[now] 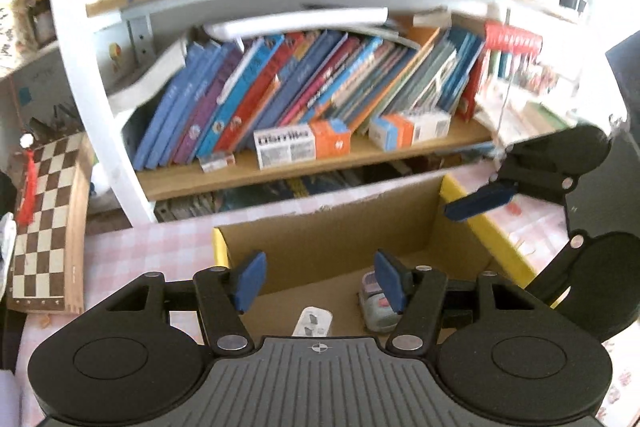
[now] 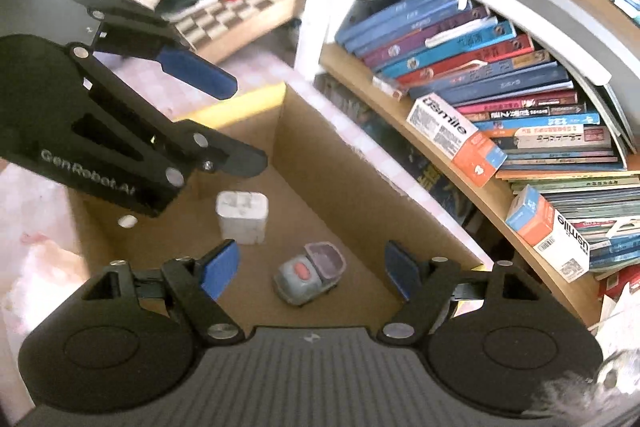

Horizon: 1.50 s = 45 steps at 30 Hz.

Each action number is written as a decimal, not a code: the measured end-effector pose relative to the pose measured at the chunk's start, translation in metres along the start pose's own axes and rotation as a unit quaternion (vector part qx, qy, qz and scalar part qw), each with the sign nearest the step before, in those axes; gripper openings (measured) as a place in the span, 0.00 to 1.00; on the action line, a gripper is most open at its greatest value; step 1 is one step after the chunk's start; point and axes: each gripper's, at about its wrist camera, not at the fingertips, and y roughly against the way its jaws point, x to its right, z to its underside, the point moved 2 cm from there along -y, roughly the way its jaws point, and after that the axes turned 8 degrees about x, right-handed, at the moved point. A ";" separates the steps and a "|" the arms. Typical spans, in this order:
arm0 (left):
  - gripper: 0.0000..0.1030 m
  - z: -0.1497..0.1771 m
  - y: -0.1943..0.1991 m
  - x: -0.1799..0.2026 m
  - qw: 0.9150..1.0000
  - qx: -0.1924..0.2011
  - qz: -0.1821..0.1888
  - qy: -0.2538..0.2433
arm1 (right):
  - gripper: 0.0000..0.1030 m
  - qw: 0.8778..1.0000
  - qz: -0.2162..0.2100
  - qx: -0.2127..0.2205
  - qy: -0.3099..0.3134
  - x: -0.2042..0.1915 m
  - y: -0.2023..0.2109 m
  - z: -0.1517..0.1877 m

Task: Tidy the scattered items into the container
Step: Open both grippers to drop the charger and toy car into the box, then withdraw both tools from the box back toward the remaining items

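Plainly, the main risk now is a clash between the two tools: the left gripper (image 1: 320, 281) and the right gripper (image 2: 310, 277) both hang over the same cardboard box (image 2: 340, 183), close together, and a careless swing could knock one against the other or catch the box wall and shove it across the pink checked tablecloth (image 1: 152, 247). Both sets of fingers stand apart and hold nothing.

Inside the box lie two things. A white charger block (image 2: 242, 217) rests on the floor toward the left, and a small grey toy car (image 2: 308, 275) with a pink spot sits just right of it, nearer the right gripper. They lie near each other but apart.

Whether more scattered items wait on the table I cannot tell. Behind the box, at the far side, a bookshelf (image 1: 280, 87) holds leaning books.
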 end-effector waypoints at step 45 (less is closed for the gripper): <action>0.77 0.098 0.223 0.016 0.992 0.117 -0.007 0.041 | 0.82 0.953 0.207 0.102 -0.197 -0.163 0.185 0.075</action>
